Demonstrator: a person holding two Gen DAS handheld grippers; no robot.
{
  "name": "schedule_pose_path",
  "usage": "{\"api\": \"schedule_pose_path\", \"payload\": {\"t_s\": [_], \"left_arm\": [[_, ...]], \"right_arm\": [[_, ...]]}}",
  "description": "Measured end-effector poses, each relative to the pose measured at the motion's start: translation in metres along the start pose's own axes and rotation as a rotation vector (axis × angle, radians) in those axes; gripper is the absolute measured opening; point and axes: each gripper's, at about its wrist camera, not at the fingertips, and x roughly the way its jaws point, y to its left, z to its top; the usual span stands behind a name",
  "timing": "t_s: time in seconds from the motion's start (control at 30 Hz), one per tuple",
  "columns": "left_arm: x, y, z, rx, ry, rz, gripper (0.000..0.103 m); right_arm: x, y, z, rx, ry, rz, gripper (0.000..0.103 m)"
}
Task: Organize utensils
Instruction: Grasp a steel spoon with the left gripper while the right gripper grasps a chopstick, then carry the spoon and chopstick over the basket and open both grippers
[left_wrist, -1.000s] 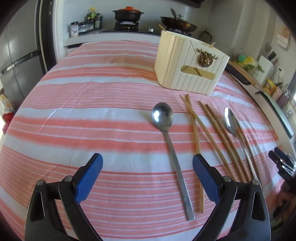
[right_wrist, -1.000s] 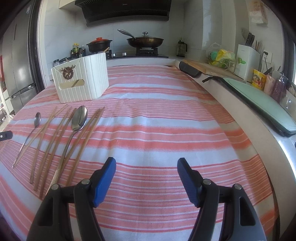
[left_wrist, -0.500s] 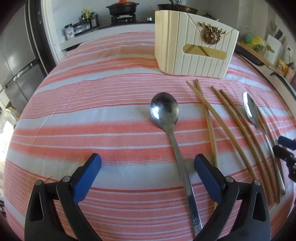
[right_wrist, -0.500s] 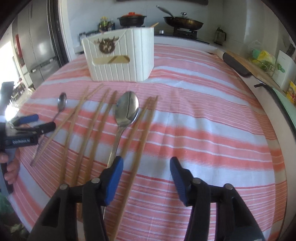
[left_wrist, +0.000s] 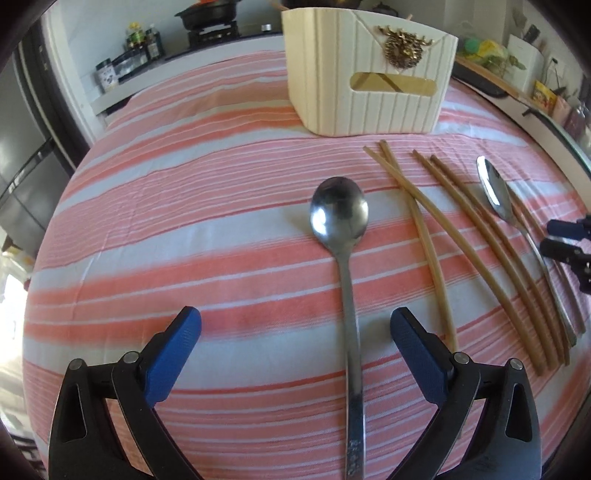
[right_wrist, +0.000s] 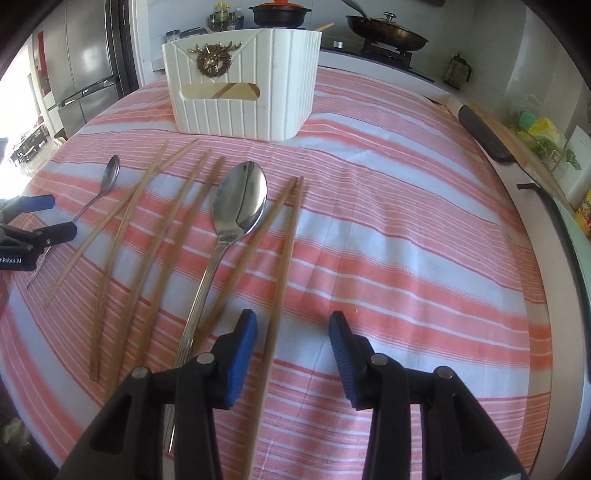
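- Left gripper (left_wrist: 295, 350): jaws wide apart, nothing held; the spoon (left_wrist: 345, 266) lies flat between them, its handle running toward the camera.
- Right gripper (right_wrist: 291, 347): partly open, empty; 1 chopstick (right_wrist: 279, 291) passes just inside its left finger.
- Both likely light, stiff, slippery (pinch mid-handle, squarely).

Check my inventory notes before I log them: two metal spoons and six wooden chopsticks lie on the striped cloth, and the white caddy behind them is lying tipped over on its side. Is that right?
One detail is wrong. The white caddy is not tipped over; it stands upright on the striped cloth, as the right wrist view shows. The two metal spoons and six wooden chopsticks do lie in front of it.
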Motion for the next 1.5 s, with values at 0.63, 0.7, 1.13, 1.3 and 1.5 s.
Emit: {"api": "schedule_pose_path", "payload": {"t_s": [0.63, 0.7, 1.13, 1.3, 1.5], "left_arm": [[0.018, -0.005, 0.050, -0.037, -0.020, -0.083, 0.036], [0.011, -0.001, 0.051, -0.042, -0.034, -0.092, 0.036], [-0.107, 0.018, 0.037, -0.049, -0.245, -0.153, 0.036], [-0.140, 0.015, 0.033, -0.048, -0.311, -0.185, 0.036], [-0.160, 0.014, 0.037, -0.060, -0.349, -0.212, 0.036]], "right_arm": [[0.052, -0.013, 0.090, 0.066, 0.088, 0.076, 0.006], [0.047, -0.023, 0.092, 0.121, 0.070, 0.122, 0.006], [-0.094, -0.035, 0.079, 0.194, -0.181, 0.311, 0.006], [-0.133, -0.031, 0.074, 0.181, -0.268, 0.300, 0.006], [-0.166, -0.021, 0.069, 0.161, -0.379, 0.267, 0.006]]}}
